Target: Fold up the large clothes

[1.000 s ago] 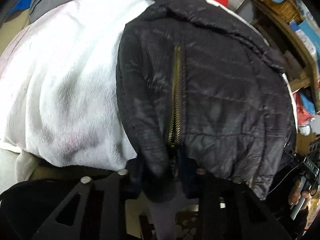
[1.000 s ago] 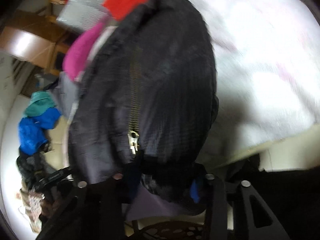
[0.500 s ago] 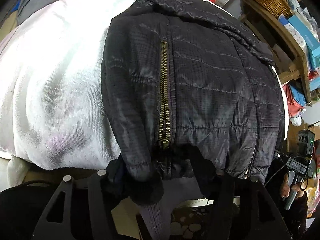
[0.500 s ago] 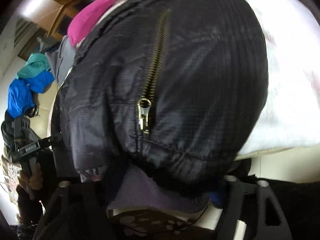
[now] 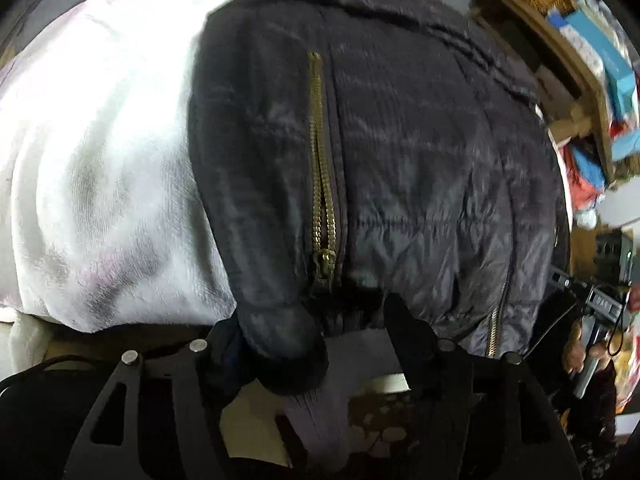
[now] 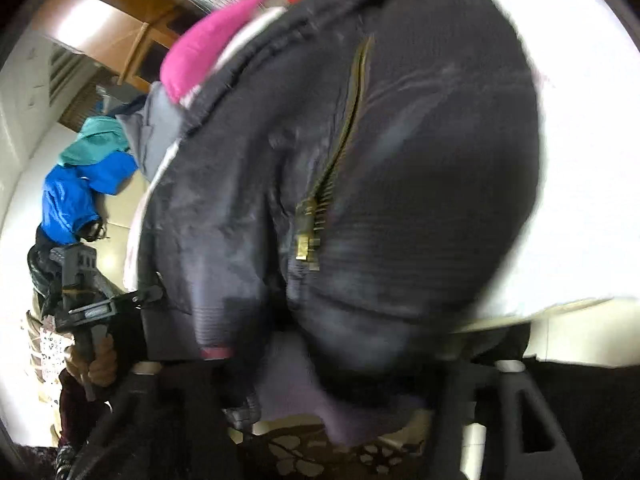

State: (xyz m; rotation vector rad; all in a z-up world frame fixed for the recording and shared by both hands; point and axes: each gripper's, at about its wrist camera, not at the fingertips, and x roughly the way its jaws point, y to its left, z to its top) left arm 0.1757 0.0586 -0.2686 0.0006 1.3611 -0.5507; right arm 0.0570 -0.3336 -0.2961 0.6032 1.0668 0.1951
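A black quilted jacket (image 5: pixel 420 152) with brass zippers lies on a white fleece blanket (image 5: pixel 100 160), its hem hanging over the near edge. My left gripper (image 5: pixel 312 332) is at the hem, its fingers (image 5: pixel 404 328) spread around the cuff of a folded-in sleeve; the grip itself is hidden by fabric. In the right wrist view the jacket (image 6: pixel 400 160) fills the frame. My right gripper (image 6: pixel 344 376) is at the other hem corner, with the cloth bunched between its fingers. The frame is blurred.
A wooden shelf (image 5: pixel 560 40) with a basket and boxes stands right of the bed. Pink (image 6: pixel 208 48), teal and blue clothes (image 6: pixel 80 188) lie behind the jacket. The other gripper and hand show at each view's edge (image 6: pixel 84 320). Patterned floor lies below.
Both grippers have kept hold at the hem while the jacket shifted slightly on the blanket. The sleeve edges stayed folded inward along the zippers.
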